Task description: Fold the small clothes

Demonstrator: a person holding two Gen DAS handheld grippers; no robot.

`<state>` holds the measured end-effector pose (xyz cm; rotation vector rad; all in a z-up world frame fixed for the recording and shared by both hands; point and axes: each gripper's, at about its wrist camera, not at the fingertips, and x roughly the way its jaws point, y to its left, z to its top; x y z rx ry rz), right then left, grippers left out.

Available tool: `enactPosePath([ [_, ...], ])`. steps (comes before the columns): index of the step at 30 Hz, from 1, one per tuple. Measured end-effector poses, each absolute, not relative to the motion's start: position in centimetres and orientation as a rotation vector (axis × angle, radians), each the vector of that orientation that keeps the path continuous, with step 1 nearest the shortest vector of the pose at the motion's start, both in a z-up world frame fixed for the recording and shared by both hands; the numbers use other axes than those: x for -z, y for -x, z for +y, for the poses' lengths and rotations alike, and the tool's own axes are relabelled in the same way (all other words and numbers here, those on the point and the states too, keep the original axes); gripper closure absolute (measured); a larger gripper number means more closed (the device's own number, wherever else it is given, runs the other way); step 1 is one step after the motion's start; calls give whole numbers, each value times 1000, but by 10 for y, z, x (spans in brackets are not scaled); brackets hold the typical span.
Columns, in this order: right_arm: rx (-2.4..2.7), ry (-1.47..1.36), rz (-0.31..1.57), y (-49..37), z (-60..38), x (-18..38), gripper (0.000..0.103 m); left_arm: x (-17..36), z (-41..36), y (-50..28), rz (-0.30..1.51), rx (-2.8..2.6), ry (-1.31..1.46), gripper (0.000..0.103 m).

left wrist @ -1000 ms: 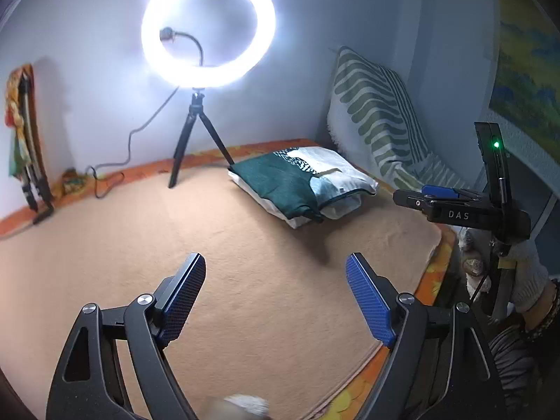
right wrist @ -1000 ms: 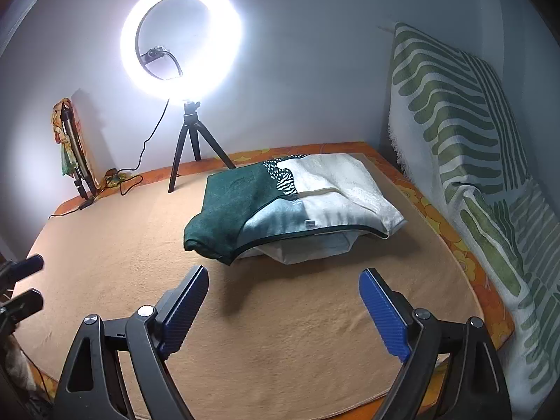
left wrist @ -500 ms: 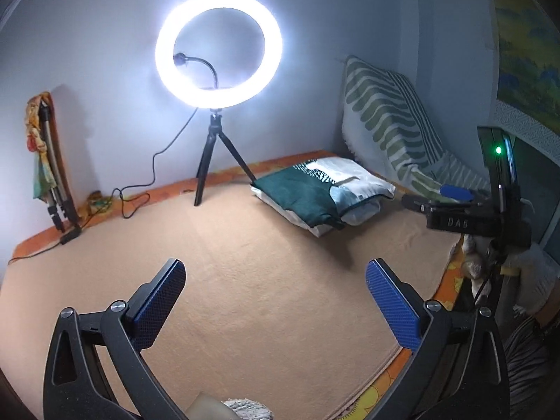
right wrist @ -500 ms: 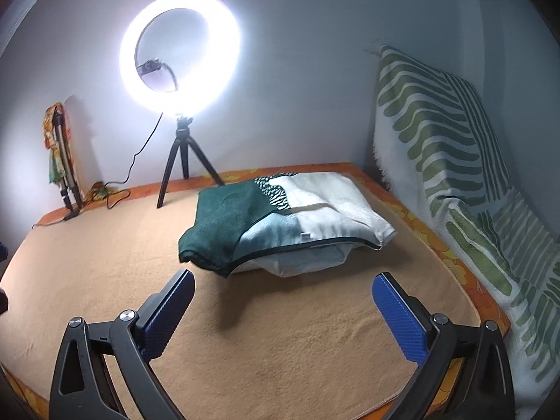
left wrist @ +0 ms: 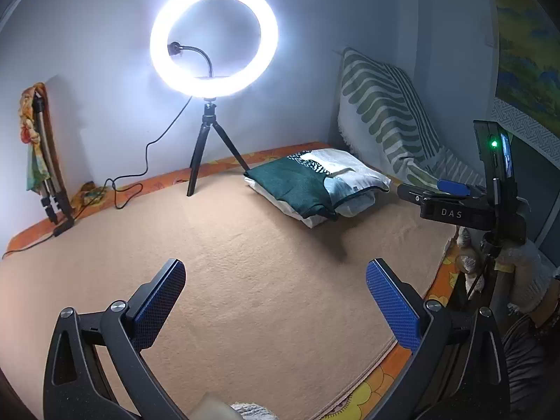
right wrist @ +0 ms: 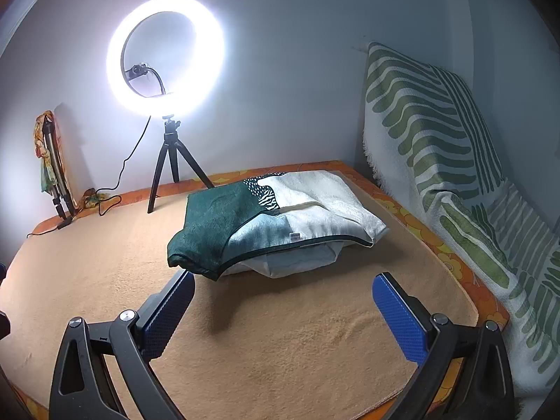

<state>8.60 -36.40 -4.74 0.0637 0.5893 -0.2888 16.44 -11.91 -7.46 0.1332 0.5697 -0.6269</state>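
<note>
A folded pile of small clothes (right wrist: 276, 224) lies on the tan blanket (right wrist: 280, 332): a dark green and white patterned garment on top, white pieces under it. It also shows in the left wrist view (left wrist: 315, 185), far right of centre. My right gripper (right wrist: 283, 301) is open and empty, hovering just in front of the pile. My left gripper (left wrist: 274, 290) is open and empty over bare blanket (left wrist: 245, 262), well short of the pile. The right gripper's body (left wrist: 465, 206) shows at the right of the left wrist view.
A lit ring light on a black tripod (right wrist: 168, 161) stands at the back by the wall, its cable trailing left. A green-striped white throw (right wrist: 437, 161) hangs along the right side. A folded stand (left wrist: 45, 161) leans in the left corner. The orange mattress edge (left wrist: 381, 381) runs near me.
Both grippers have pulled back and tilted up a little, so the pile sits farther off in the left view. Both jaws have opened wider. The pile has not moved.
</note>
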Motion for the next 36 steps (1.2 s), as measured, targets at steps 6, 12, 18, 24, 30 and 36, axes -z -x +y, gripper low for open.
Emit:
enactPosePath([
  [6,284,-75,591,-89,-364,48,0,74,-116,-164,563,619,-134,0],
  [12,287,-78,591,-89,-364,48,0,74,-117,-163,562,620,-132,0],
  [18,293,-92,590,-87,-368,48,0,73,-118,-163,562,627,-133,0],
  [24,294,-93,592,-88,-369,48,0,72,-118,-163,560,630,-133,0],
  [30,292,-93,594,-88,-369,48,0,72,-118,-162,556,628,-134,0],
  [36,293,-94,595,-88,-369,48,0,70,-118,-161,551,631,-132,0],
])
